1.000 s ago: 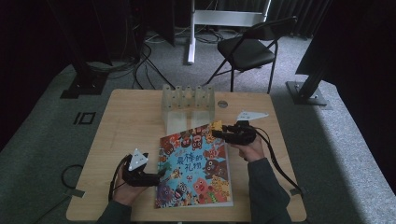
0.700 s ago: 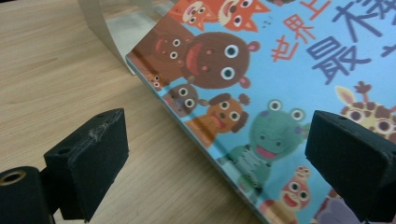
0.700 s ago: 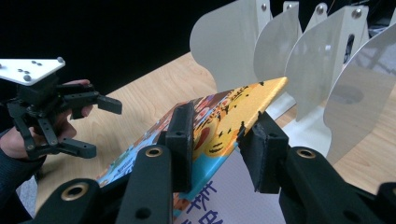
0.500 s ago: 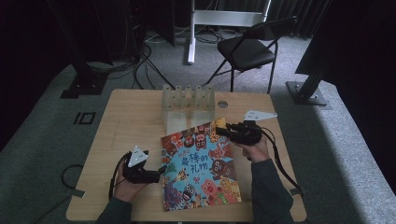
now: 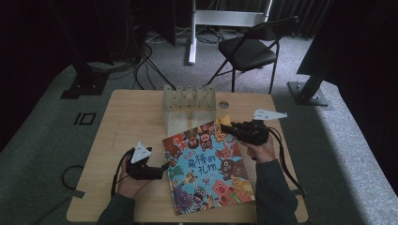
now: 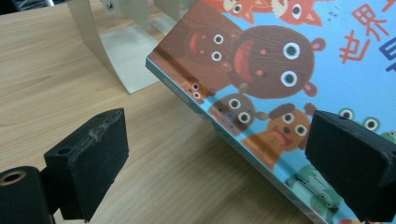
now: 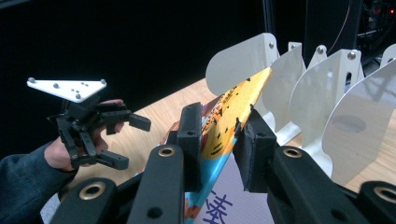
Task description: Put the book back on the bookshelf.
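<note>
A colourful picture book [image 5: 206, 164] lies aslant on the wooden table [image 5: 131, 117]. My right gripper [image 5: 226, 129] is shut on its far right corner and holds that corner off the table. Its jaws have just been closing with the book between them. In the right gripper view the pads [image 7: 189, 135] clamp the yellow-edged book [image 7: 233, 105]. My left gripper [image 5: 165, 168] stands open at the book's left edge, on the table. In the left gripper view the raised book edge [image 6: 289, 70] runs between the wide-apart jaws of the left gripper [image 6: 222, 158], with neither pad touching it.
A white metal book rack [image 5: 188, 101] with several upright dividers stands at the table's far middle, just beyond the lifted corner; it is also the rack [image 7: 327, 93] close ahead of the right gripper. A black folding chair [image 5: 248, 47] stands on the carpet behind the table.
The book has slid a little to the right and its far right corner has risen with the right gripper. The left gripper has stayed in place.
</note>
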Tool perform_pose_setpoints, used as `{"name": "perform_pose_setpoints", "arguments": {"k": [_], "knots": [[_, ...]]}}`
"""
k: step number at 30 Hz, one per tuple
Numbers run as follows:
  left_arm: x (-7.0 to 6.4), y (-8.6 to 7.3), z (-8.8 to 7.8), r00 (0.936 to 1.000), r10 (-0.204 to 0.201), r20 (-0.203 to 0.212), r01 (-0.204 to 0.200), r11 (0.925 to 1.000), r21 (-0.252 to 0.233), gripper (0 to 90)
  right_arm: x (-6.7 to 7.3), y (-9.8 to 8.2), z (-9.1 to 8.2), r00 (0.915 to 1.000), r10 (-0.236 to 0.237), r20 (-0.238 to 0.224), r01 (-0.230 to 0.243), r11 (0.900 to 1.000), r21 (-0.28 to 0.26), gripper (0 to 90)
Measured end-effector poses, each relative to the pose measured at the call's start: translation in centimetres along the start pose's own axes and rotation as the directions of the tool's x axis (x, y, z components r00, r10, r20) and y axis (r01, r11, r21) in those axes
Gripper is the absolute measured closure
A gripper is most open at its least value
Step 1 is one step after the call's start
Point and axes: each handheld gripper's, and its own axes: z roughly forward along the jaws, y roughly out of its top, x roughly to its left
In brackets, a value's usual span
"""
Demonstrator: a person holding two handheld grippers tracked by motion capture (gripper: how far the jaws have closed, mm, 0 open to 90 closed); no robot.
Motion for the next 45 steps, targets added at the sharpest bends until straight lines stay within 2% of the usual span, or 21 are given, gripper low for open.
{"name": "perform_pose_setpoints", "arguments": {"k": [4, 10, 11, 15, 18, 20, 26, 29, 32, 35, 39, 45], "knots": [[0.1, 0.3, 0.4, 0.9998, -0.004, 0.019, 0.004, 1.0000, -0.008, 6.3, 0.0, 0.1, -0.4, 0.9999, 0.005, -0.013, -0.005, 1.000, -0.024, 75.4], [0.3, 0.8, 1.4, 0.9967, -0.016, 0.079, 0.018, 0.9995, -0.025, 6.3, 0.2, 0.4, -0.9, 0.9987, 0.002, -0.050, -0.005, 0.998, -0.057, 77.1], [0.4, 0.9, 1.5, 0.9950, -0.016, 0.099, 0.019, 0.9994, -0.029, 6.2, 0.2, 0.4, -1.0, 0.9983, 0.005, -0.059, -0.008, 0.998, -0.062, 77.4], [0.4, 1.3, 1.9, 0.9913, -0.012, 0.131, 0.018, 0.9991, -0.039, 6.2, 0.1, 0.4, -1.3, 0.9977, 0.002, -0.067, -0.007, 0.997, -0.073, 77.7], [0.5, 1.5, 2.2, 0.9836, -0.017, 0.179, 0.024, 0.9990, -0.037, 6.1, 0.0, 0.4, -1.4, 0.9973, 0.001, -0.073, -0.007, 0.997, -0.079, 77.8], [0.6, 1.7, 2.5, 0.9810, -0.017, 0.193, 0.024, 0.9991, -0.035, 4.2, 0.0, 0.3, -1.5, 0.9971, 0.003, -0.076, -0.009, 0.996, -0.083, 77.8], [0.6, 1.7, 3.2, 0.9630, -0.040, 0.267, 0.054, 0.9977, -0.042, 2.4, -0.1, 0.3, -1.5, 0.9966, -0.001, -0.083, -0.007, 0.996, -0.089, 78.0], [0.7, 1.6, 3.7, 0.9428, -0.054, 0.329, 0.068, 0.9972, -0.031, 2.0, -0.1, 0.3, -1.5, 0.9960, -0.002, -0.089, -0.007, 0.996, -0.093, 78.1], [0.5, 1.7, 4.3, 0.9155, -0.061, 0.398, 0.072, 0.9974, -0.013, 1.9, -0.1, 0.3, -1.5, 0.9951, -0.003, -0.099, -0.007, 0.995, -0.101, 78.2], [0.2, 2.1, 4.8, 0.9017, -0.057, 0.428, 0.059, 0.9982, 0.009, 1.0, -0.2, 0.2, -1.5, 0.9949, 0.002, -0.101, -0.013, 0.995, -0.102, 78.2], [0.1, 2.3, 4.6, 0.9043, -0.056, 0.423, 0.061, 0.9981, 0.002, 2.6, -0.5, 0.3, -1.6, 0.9942, 0.004, -0.108, -0.015, 0.994, -0.104, 78.1], [1.0, 2.5, 3.7, 0.8901, -0.073, 0.450, 0.103, 0.9937, -0.043, 19.7, -1.1, 0.2, -2.0, 0.9934, 0.015, -0.114, -0.029, 0.993, -0.117, 77.6]]}}
